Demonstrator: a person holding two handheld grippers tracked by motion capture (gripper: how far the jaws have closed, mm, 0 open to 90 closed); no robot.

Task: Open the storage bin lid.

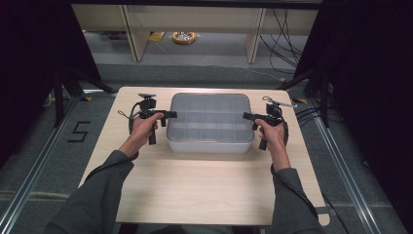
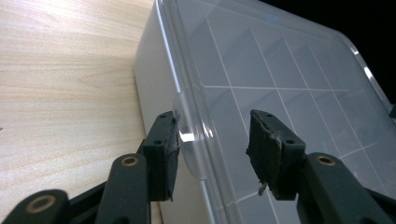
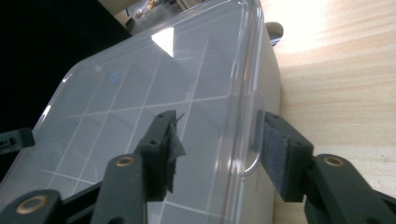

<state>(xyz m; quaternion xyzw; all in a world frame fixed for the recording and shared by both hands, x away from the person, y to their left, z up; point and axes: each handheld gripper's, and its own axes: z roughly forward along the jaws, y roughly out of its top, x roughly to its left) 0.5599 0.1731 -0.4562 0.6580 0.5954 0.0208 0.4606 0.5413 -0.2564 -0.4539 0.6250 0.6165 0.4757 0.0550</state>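
Observation:
A white plastic compartment box [image 1: 210,139] with a clear lid [image 1: 210,114] sits on the far half of the wooden table [image 1: 204,185]. My left gripper [image 1: 171,114] is at the box's left side. In the left gripper view its jaws [image 2: 212,126] straddle the lid's rim: one pad sits beside the clear lid tab [image 2: 187,140] and the other hangs over the lid, with a gap left. My right gripper [image 1: 247,116] mirrors this at the right side. Its jaws [image 3: 217,121] stand around the other lid tab [image 3: 254,135], the outer pad close against it. The compartments look empty through the lid.
The table's near half lies bare in front of the box. Beyond the far edge are shelf legs [image 1: 134,34], cables and a yellow object [image 1: 184,37] on the floor. A "5" [image 1: 78,131] is taped on the floor at left. Dark curtains flank both sides.

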